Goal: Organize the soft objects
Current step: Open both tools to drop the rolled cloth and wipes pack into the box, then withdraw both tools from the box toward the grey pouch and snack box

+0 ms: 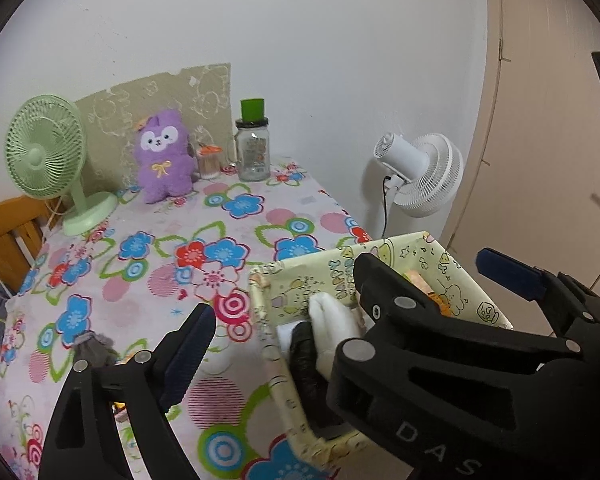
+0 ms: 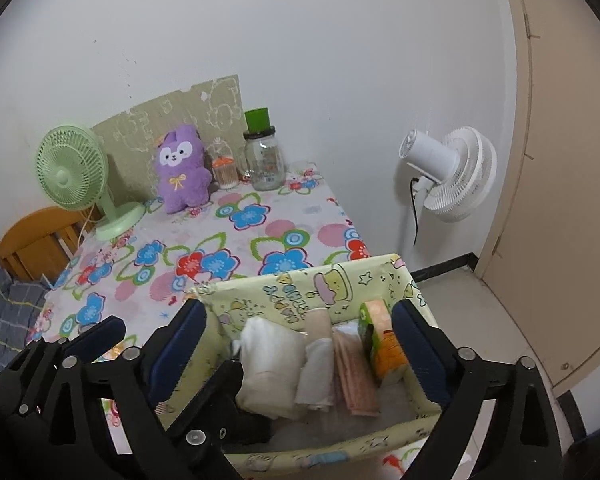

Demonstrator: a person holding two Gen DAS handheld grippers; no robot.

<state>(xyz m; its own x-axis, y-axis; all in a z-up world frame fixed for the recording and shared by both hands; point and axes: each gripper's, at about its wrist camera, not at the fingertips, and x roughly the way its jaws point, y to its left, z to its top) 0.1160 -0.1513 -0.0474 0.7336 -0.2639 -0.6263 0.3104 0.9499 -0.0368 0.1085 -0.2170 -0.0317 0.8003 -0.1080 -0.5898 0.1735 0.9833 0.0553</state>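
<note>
A yellow cartoon-print storage box [image 2: 292,292] [image 1: 424,256] stands at the table's near right corner. It holds folded white cloth [image 2: 268,360], a rolled beige cloth [image 2: 320,364], pink cloth [image 2: 356,376], a dark item and an orange-green packet [image 2: 384,340]. My right gripper [image 2: 300,340] is open, its jaws spread over the box. My left gripper [image 1: 340,308] is open, its right finger above the box, the left over the tablecloth. A grey sock-like item [image 1: 94,350] lies beside the left finger. A purple plush [image 1: 164,156] sits at the back.
A green desk fan [image 1: 44,152], a glass jar with green lid [image 1: 254,148] and a toothpick holder [image 1: 209,162] stand at the table's back. A white fan [image 2: 448,172] stands by the wall right. A wooden chair [image 1: 8,232] is at left, a door [image 2: 560,160] at right.
</note>
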